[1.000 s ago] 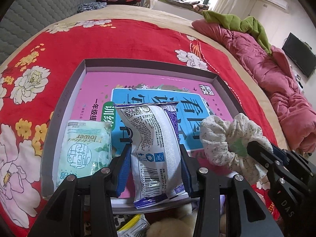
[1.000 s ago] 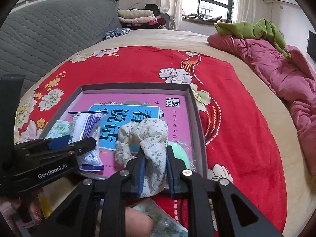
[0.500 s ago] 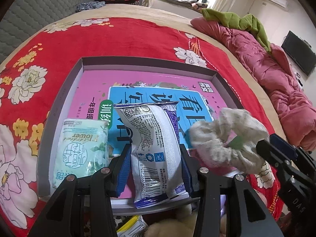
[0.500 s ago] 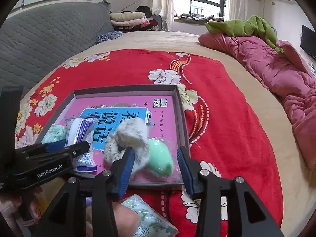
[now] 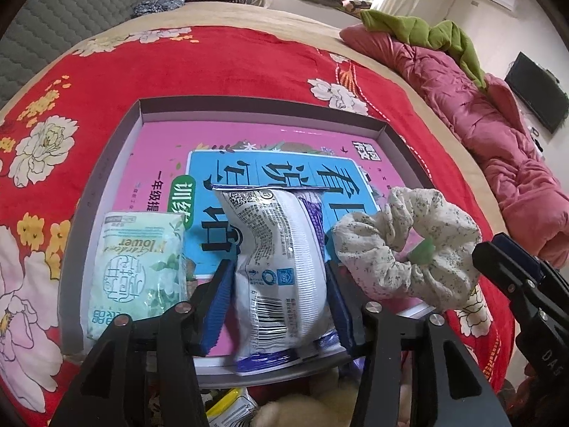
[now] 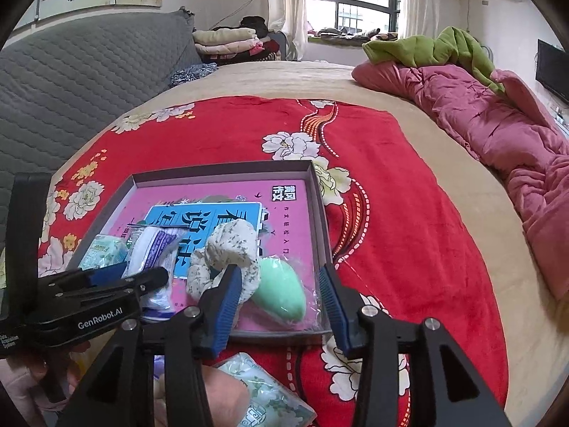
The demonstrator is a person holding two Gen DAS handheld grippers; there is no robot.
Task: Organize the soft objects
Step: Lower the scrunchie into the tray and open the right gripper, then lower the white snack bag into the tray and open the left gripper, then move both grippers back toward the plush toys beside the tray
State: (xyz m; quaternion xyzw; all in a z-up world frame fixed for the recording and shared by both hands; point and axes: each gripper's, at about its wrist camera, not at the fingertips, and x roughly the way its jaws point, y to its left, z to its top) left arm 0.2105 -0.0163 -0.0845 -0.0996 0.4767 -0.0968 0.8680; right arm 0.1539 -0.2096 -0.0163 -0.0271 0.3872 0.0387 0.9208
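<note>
We read this as the release step: two soft things have just been laid in the shallow tray (image 5: pixel 106 163) on the bed, and both grippers are letting go.

Going left to right in the left wrist view, a pale green tissue pack (image 5: pixel 138 267) lies flat at about 8 o'clock in the tray. Next comes the white snack pouch (image 5: pixel 281 270), lying between the blue pads of the left gripper (image 5: pixel 281 299); its jaws have just been opening, and a sliver of space shows on the left side (on the right we cannot tell whether the pad touches). At 3 o'clock sits the floral scrunchie (image 5: pixel 402 245), resting partly on a mint-green sponge (image 6: pixel 281 291) wrapped in clear film.

The right gripper (image 6: pixel 281 302) stands spread and has just been opening; the scrunchie brushes its left pad and the sponge lies between the jaws, but nothing is pinched.

The next move, in our judgement, calls for drawing both grippers straight back without dragging the pouch or scrunchie, then fetching another soft item; a second tissue pack (image 6: pixel 266 391) waits at 6 o'clock, below the tray.

The tray is lined with a pink and blue book cover (image 5: pixel 270 163) and rests on a red floral blanket (image 5: pixel 231 64). Beyond lie a pink quilt (image 6: pixel 498 135), a green garment (image 6: pixel 426 46), folded clothes (image 6: pixel 227 42) and a window (image 6: pixel 355 0).
</note>
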